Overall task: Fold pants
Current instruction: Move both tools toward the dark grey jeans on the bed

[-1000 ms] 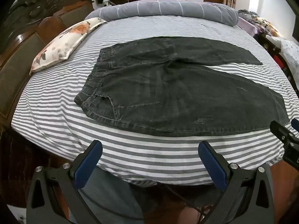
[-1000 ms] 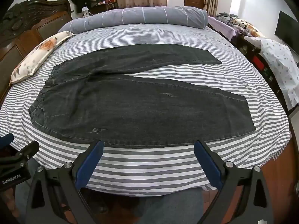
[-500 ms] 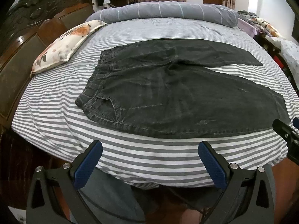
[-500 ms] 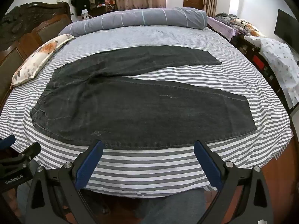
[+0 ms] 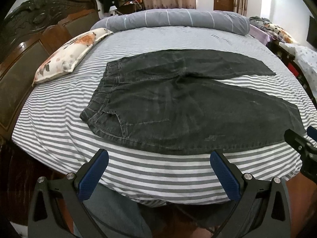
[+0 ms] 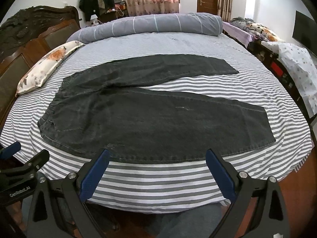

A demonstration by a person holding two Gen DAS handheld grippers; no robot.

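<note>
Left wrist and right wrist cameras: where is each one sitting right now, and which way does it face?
Left wrist: off the bed's near edge toward the waistband end, facing across the bed over its own open fingers; the right gripper shows at the right edge.
Right wrist: off the same edge nearer the leg hems, facing the same way over open fingers; the left gripper shows at the left.
Shared: dark pants, floral pillow, grey bolster.
</note>
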